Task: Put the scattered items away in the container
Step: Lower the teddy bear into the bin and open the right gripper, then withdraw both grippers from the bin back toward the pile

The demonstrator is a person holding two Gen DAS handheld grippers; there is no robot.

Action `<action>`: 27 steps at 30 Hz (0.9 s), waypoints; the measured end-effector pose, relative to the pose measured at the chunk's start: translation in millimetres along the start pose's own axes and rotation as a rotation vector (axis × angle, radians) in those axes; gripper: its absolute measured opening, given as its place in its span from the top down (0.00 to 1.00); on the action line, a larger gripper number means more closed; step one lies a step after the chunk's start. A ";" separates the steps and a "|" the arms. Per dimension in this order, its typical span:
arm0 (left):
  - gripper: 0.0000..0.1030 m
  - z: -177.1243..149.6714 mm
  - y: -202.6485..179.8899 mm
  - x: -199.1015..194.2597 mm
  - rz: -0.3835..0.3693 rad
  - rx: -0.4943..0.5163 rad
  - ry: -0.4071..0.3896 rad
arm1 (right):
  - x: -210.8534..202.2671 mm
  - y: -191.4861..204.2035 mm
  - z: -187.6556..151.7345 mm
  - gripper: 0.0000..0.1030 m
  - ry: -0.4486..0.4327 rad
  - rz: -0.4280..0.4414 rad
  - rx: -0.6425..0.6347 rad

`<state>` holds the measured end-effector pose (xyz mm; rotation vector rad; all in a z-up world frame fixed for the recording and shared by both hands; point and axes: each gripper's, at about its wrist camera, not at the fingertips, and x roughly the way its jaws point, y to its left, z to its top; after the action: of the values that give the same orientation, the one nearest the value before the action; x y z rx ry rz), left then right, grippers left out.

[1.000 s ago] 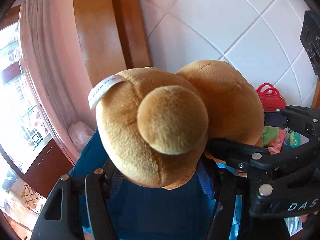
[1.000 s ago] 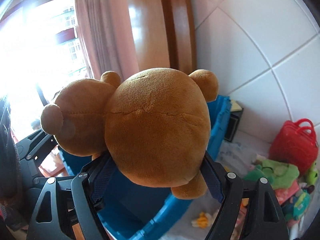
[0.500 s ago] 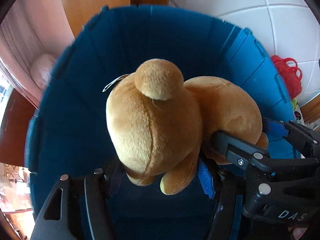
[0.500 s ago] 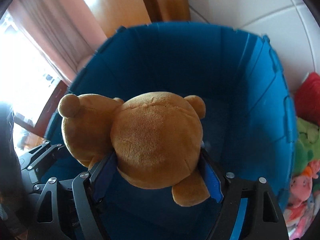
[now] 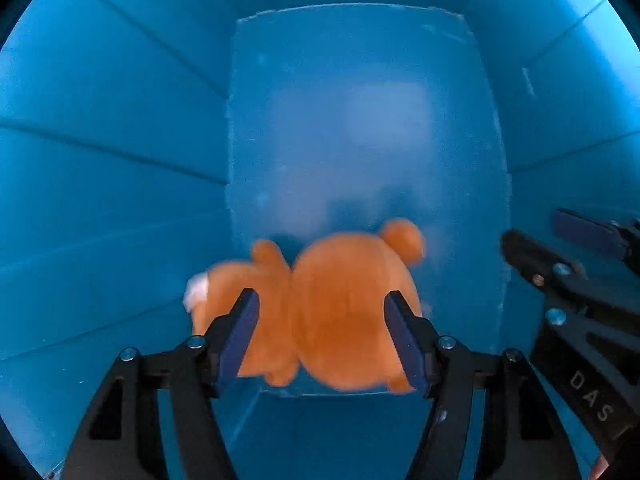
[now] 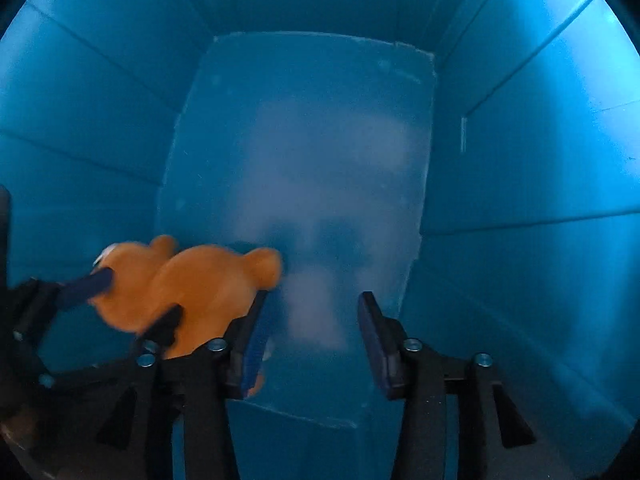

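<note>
Both grippers are deep inside the blue container (image 5: 120,160). The brown teddy bear (image 5: 340,304) lies blurred near the container's floor, beyond and between the fingers of my open left gripper (image 5: 322,336), which no longer pinch it. In the right wrist view the bear (image 6: 192,292) sits to the left, with the left gripper's fingers (image 6: 86,284) around it. My right gripper (image 6: 314,340) is open and empty over the pale floor (image 6: 320,160); it also shows at the right edge of the left wrist view (image 5: 560,252).
Ribbed blue walls (image 6: 540,160) surround both grippers on all sides. The pale floor panel (image 5: 360,120) stretches ahead of the bear.
Both grippers went down from the rim into the container. Both opened and let go of the bear, which has dropped toward the floor; the right gripper now stands to the bear's right.
</note>
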<state>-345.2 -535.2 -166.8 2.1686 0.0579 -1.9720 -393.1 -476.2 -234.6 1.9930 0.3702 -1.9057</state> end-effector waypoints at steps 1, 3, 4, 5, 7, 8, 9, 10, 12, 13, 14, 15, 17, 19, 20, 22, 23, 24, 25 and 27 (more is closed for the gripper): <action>0.38 -2.4 3.4 -1.1 0.002 -0.006 -0.002 | -0.2 -0.9 -4.7 0.51 -0.002 -0.008 -0.007; 0.38 -7.1 10.4 -4.6 0.013 -0.007 -0.017 | -3.7 0.5 -12.8 0.40 -0.013 -0.021 -0.017; 0.38 -10.2 12.3 -9.3 0.021 -0.004 -0.029 | -6.8 0.5 -12.2 0.38 -0.020 -0.029 -0.022; 0.38 -12.9 14.7 -15.2 0.029 -0.001 -0.042 | -9.7 0.6 -13.7 0.34 -0.028 -0.034 -0.026; 0.38 -17.4 21.2 -27.0 0.043 -0.002 -0.068 | -17.0 5.1 -15.2 0.27 -0.043 -0.037 -0.034; 0.38 -21.2 24.0 -33.9 0.045 -0.006 -0.082 | -23.8 4.8 -18.7 0.22 -0.053 -0.039 -0.040; 0.38 -26.6 25.8 -41.2 0.044 -0.011 -0.098 | -30.4 6.1 -21.0 0.18 -0.066 -0.042 -0.047; 0.38 -31.5 28.0 -48.1 0.041 -0.017 -0.117 | -36.7 7.8 -23.2 0.17 -0.080 -0.047 -0.056; 0.38 -43.3 31.2 -61.5 0.031 -0.027 -0.153 | -53.2 12.3 -32.1 0.13 -0.111 -0.052 -0.075; 0.38 -48.3 33.2 -65.9 0.028 -0.032 -0.170 | -60.9 14.3 -36.7 0.12 -0.126 -0.054 -0.083; 0.38 -53.7 35.4 -71.4 0.026 -0.036 -0.190 | -68.6 16.3 -41.5 0.11 -0.142 -0.058 -0.092; 0.38 -60.2 36.2 -78.1 0.026 -0.038 -0.211 | -76.2 18.5 -46.6 0.11 -0.159 -0.062 -0.102; 0.38 -74.7 36.7 -92.3 0.020 -0.038 -0.262 | -91.1 22.0 -58.2 0.11 -0.193 -0.061 -0.117; 0.38 -88.4 36.3 -104.2 0.001 -0.036 -0.305 | -105.2 24.2 -69.6 0.11 -0.223 -0.054 -0.130; 0.38 -95.6 36.5 -110.0 -0.007 -0.040 -0.325 | -112.2 24.7 -75.2 0.10 -0.239 -0.050 -0.134; 0.38 -110.5 36.8 -122.8 -0.017 -0.050 -0.367 | -126.1 25.7 -86.9 0.06 -0.273 -0.046 -0.146; 0.38 -118.1 36.3 -129.0 -0.018 -0.054 -0.391 | -132.8 26.0 -93.0 0.03 -0.291 -0.050 -0.154; 0.38 -126.3 35.3 -135.6 -0.016 -0.059 -0.418 | -140.2 26.2 -99.8 0.03 -0.313 -0.056 -0.162; 0.38 -134.6 34.1 -142.4 -0.012 -0.064 -0.448 | -147.4 26.0 -106.5 0.03 -0.336 -0.059 -0.169; 0.38 -150.2 30.9 -154.3 -0.008 -0.073 -0.510 | -161.1 23.6 -120.2 0.01 -0.379 -0.053 -0.173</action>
<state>-208.8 -521.1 2.1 1.5653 0.0567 -2.4171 -283.7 -436.9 -68.9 1.4863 0.4667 -2.1470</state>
